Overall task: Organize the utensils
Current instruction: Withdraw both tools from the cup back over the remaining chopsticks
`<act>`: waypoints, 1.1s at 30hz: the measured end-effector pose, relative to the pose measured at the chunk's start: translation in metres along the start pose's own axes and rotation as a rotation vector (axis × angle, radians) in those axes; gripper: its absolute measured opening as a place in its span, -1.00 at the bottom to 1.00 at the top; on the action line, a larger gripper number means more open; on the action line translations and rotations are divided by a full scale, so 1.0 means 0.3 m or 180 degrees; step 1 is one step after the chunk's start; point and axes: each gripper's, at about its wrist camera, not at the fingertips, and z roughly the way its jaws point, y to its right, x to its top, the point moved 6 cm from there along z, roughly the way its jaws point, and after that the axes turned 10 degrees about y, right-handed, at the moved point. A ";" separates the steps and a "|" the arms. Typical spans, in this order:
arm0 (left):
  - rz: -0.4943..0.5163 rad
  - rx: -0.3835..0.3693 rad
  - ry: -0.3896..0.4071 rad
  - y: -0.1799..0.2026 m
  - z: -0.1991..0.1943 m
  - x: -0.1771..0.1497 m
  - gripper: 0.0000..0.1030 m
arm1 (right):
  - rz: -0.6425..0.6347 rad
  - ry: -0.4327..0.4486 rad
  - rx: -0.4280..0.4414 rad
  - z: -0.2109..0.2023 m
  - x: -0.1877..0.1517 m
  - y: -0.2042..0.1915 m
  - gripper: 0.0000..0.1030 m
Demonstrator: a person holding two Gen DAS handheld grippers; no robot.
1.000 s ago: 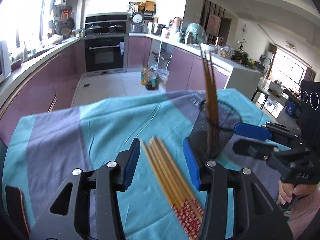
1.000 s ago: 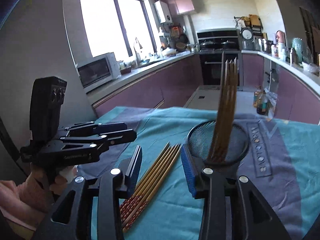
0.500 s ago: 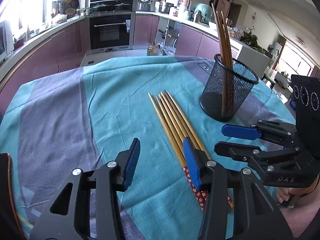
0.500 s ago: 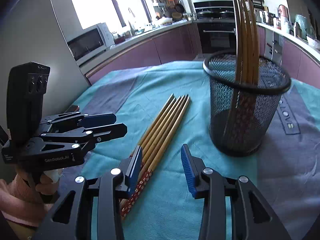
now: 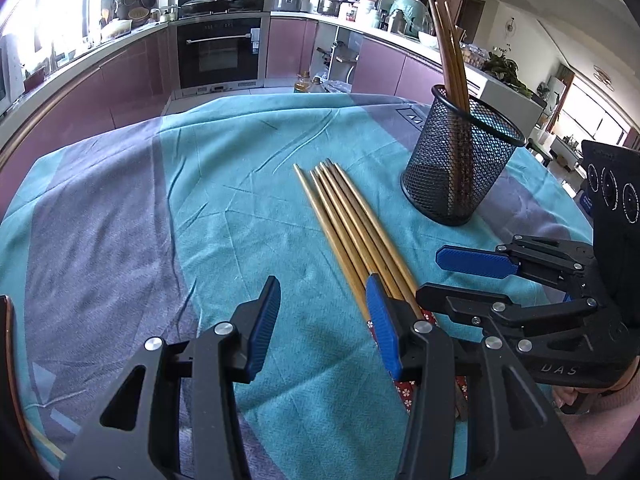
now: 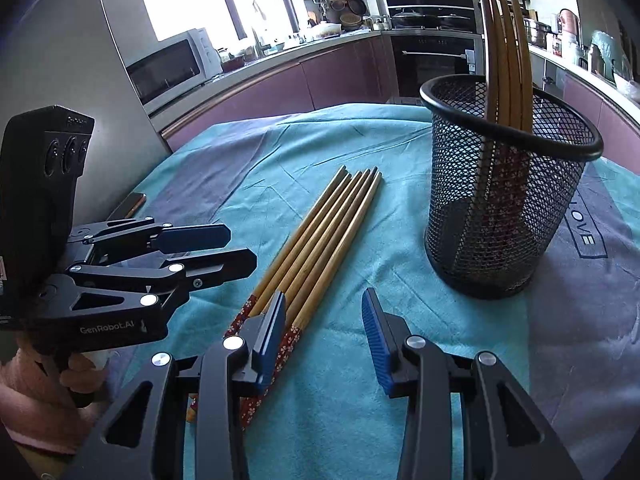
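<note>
So the bundle of loose wooden chopsticks with red flowery ends (image 5: 352, 232) lies flat on the teal and purple tablecloth (image 5: 224, 208), just beside the black wire-mesh cup (image 6: 504, 200), which has a few more chopsticks standing in it. Left gripper (image 5: 322, 322) and right gripper (image 6: 324, 334) both hover low over the patterned ends, jaws partly apart, holding nothing.
</note>
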 end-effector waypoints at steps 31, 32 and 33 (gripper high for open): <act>0.0168 0.0130 -0.0175 0.032 0.086 0.001 -0.13 | -0.0126 -0.0113 -0.0186 0.016 -0.010 0.007 -0.28; 0.0204 0.0174 -0.0179 0.033 0.090 0.005 -0.13 | -0.0132 -0.0116 -0.0191 0.018 -0.008 0.006 -0.29; 0.0215 0.0183 -0.0200 0.034 0.098 0.008 -0.16 | -0.0143 -0.0121 -0.0204 0.020 -0.007 0.006 -0.29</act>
